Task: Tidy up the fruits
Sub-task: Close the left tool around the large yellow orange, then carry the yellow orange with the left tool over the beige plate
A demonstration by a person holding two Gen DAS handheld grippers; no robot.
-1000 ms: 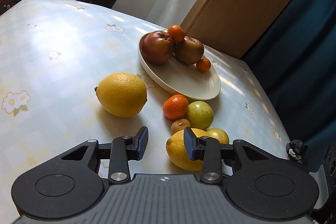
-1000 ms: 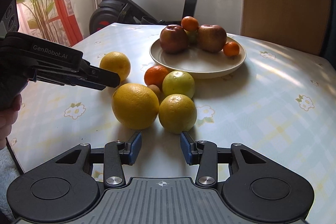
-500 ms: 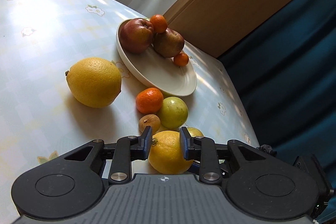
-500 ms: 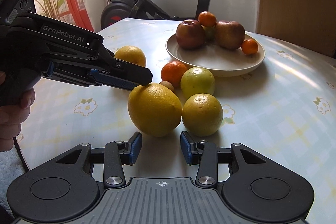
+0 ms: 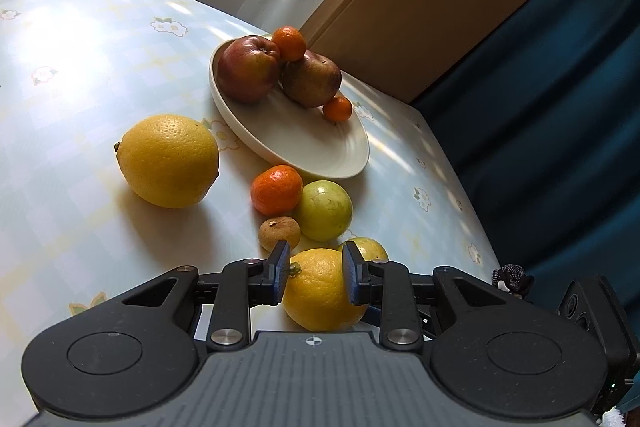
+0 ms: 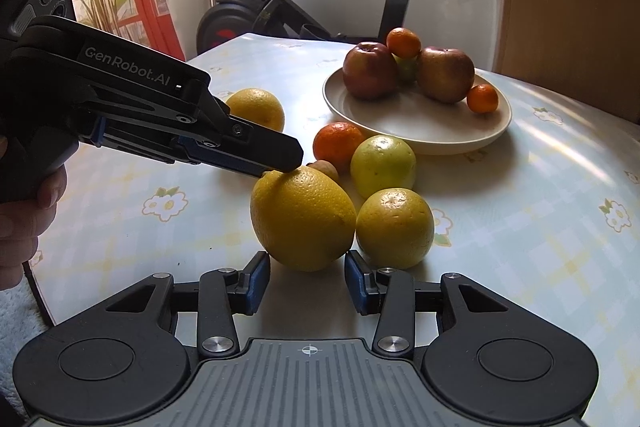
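Two grippers work the scene, and the change belongs to the one at the left of the right wrist view. The left gripper has swung in over the loose fruit and its jaws have just been closing; they now pinch the top of the big yellow lemon, which a second ago sat clear of them. In its own view, low centre, the pads press either side of that lemon near the stem. The fruit looks to be resting on the surface still, touching the smaller yellow citrus to its right. At the bottom centre, the right gripper sits just short of the lemon, fingers slightly spread, holding nothing. Further right and up, the white plate carries two apples and two small tangerines, with room in front. I'd say the grasp is made, so a lift toward the plate comes next; the grip is high on a rounded fruit and could slip.
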